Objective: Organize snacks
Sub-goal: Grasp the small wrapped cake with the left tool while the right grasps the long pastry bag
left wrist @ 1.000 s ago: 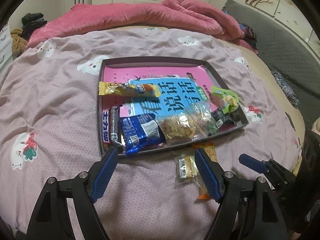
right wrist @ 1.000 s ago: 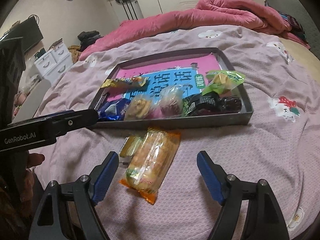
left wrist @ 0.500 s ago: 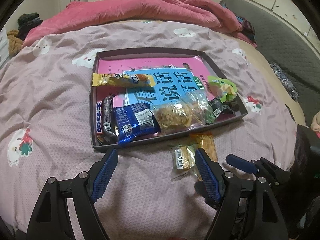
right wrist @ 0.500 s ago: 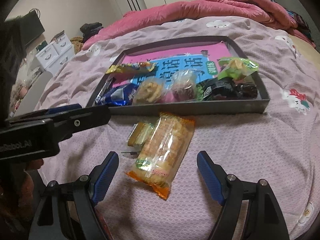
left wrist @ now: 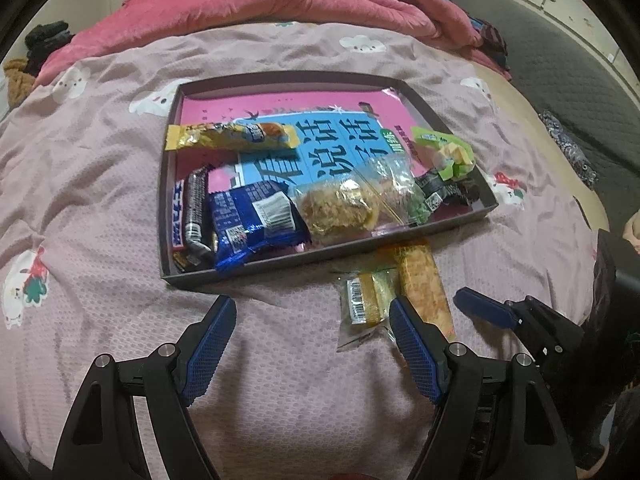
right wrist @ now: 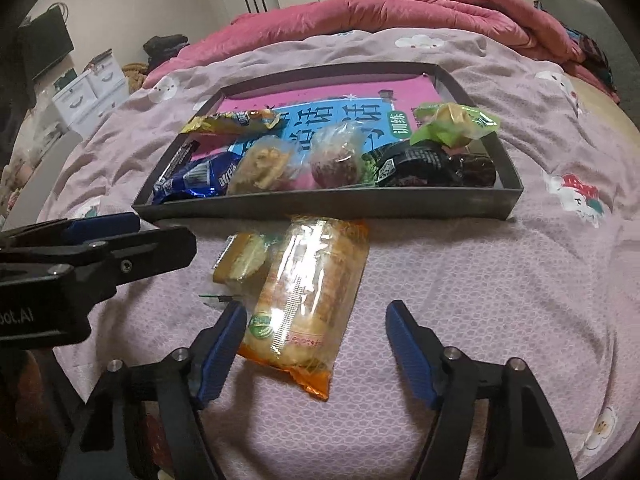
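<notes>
A dark shallow tray (left wrist: 280,268) (right wrist: 320,202) with a pink and blue printed floor lies on the bed and holds several snack packs. Two packs lie on the sheet in front of it: an orange cracker pack (right wrist: 308,300) (left wrist: 422,284) and a small yellowish wrapped cake (right wrist: 242,258) (left wrist: 366,298). My right gripper (right wrist: 314,312) is open, low over the near end of the orange pack. My left gripper (left wrist: 310,306) is open and empty, left of both loose packs, its right finger next to the small cake.
The pink sheet (left wrist: 80,184) covers the bed, with a rumpled red duvet (left wrist: 280,4) at the far end. White drawers (right wrist: 92,88) stand left of the bed. The left gripper's body (right wrist: 80,260) shows at the right wrist view's left side.
Both grippers have moved forward and lower toward the loose packs. The orange pack now lies between the right gripper's fingers. Both stay open.
</notes>
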Demonstrator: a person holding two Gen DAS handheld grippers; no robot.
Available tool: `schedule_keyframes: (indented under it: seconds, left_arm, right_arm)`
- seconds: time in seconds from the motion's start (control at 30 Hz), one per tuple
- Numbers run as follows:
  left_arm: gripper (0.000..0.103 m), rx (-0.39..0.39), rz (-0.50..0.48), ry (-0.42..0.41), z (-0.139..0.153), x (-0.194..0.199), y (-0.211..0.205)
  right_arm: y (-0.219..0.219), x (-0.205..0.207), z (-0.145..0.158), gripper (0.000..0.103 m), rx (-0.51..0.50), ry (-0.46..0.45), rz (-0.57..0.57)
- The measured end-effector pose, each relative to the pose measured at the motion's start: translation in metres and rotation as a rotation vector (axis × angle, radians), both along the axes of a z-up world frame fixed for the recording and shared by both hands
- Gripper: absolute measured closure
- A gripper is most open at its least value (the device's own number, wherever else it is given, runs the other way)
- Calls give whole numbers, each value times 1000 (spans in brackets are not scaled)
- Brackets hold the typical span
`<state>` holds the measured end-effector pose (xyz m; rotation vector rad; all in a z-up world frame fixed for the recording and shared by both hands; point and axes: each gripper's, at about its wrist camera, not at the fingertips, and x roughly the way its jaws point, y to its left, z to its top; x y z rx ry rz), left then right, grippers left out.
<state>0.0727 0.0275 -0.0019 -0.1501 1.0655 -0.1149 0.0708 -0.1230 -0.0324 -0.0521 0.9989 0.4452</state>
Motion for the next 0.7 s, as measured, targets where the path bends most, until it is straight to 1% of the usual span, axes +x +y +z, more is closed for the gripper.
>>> schedule_keyframes:
  seconds: [0.1,0.23,0.27,0.43,0.7]
  left_arm:
    - [23,-9,-9,12,-3,1,-3]
    - [23,-21,-18,34,-10,3,-8]
    - [23,-26,-20,37,-11,4,-9]
    - [23,-36,-33,52,-17,8,-17]
    - [23,-86,-31,75,-28,13,-23]
  right_arm:
    - [0,0,2,38,-20,-20,-1]
    - [-2,0,3,46,-48,-44,1]
    - [-4,0,3,49,-48,-42,2]
    - [-10,4,0,59,-61,-33,-20]
    - [-31,14,-4,67,15,18,-58]
